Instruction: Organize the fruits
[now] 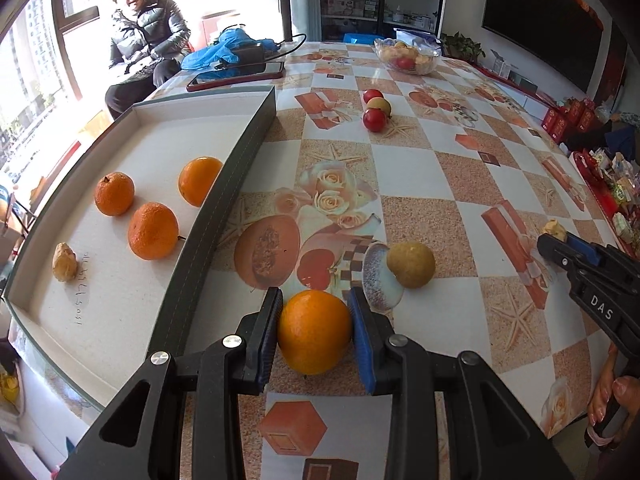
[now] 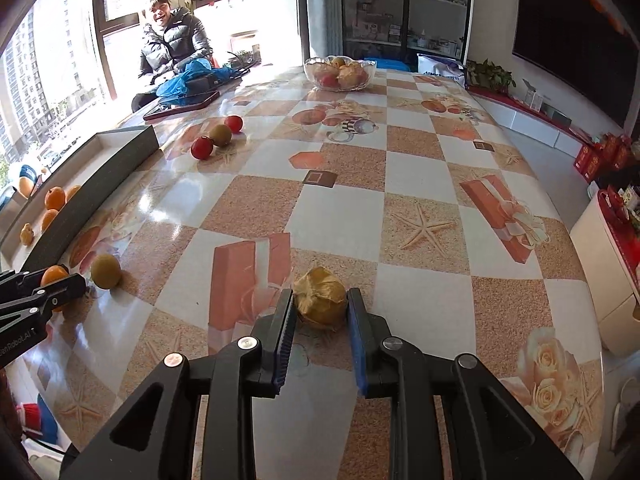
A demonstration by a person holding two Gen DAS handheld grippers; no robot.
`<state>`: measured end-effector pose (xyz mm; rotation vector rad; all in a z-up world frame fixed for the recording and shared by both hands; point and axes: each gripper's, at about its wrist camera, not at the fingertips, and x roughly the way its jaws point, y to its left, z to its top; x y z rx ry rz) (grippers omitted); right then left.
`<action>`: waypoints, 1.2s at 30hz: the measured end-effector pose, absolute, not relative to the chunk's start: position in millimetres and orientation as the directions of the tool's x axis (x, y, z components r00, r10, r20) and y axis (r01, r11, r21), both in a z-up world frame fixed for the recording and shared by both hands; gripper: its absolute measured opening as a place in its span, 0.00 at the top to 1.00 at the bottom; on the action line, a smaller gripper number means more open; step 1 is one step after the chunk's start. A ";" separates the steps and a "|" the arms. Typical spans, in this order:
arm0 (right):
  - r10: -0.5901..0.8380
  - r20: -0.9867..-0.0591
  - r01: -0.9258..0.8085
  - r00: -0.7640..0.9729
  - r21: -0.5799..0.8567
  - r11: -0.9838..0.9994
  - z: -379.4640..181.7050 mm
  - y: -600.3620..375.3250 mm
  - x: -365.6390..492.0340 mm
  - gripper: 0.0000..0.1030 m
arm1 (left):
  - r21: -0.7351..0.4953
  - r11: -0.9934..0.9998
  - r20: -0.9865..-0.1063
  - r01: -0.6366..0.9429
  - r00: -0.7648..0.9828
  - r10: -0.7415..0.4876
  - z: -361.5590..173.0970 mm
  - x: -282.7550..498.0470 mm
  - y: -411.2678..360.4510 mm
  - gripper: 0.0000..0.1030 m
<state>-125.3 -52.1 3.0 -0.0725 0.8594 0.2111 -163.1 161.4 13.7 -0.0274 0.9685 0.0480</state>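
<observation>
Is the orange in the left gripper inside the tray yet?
Out. The orange sits between the left gripper's pads over the tablecloth, right of the tray wall.

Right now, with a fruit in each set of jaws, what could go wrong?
The round orange is pinched only at its sides by the left gripper, so it might slip. It could also clip the grey tray's raised wall going in. The crinkled yellow-brown fruit sits at the right gripper's tips.
</observation>
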 end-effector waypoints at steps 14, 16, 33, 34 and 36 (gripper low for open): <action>0.154 -0.752 -0.217 0.641 0.015 0.976 2.3 -51.5 -126.3 0.75 | -0.009 0.999 -0.823 -0.051 0.568 0.022 11.8 -162.7 161.7 0.65; 0.154 -0.752 -0.217 0.641 0.015 0.976 2.6 -51.4 -126.3 0.75 | -0.011 0.999 -0.823 -0.050 0.568 0.020 11.9 -162.7 162.1 0.65; 0.153 -0.753 -0.217 0.640 0.014 0.976 2.8 -50.3 -126.5 0.75 | -0.012 0.999 -0.822 -0.049 0.569 0.018 12.1 -162.9 162.6 0.65; 0.153 -0.753 -0.216 0.640 0.014 0.976 3.0 -50.2 -126.4 0.75 | -0.012 0.999 -0.822 -0.049 0.569 0.018 12.0 -162.5 162.3 0.65; 0.152 -0.753 -0.216 0.640 0.014 0.976 3.1 -50.2 -126.4 0.75 | -0.013 0.999 -0.822 -0.048 0.569 0.017 12.0 -162.5 162.5 0.65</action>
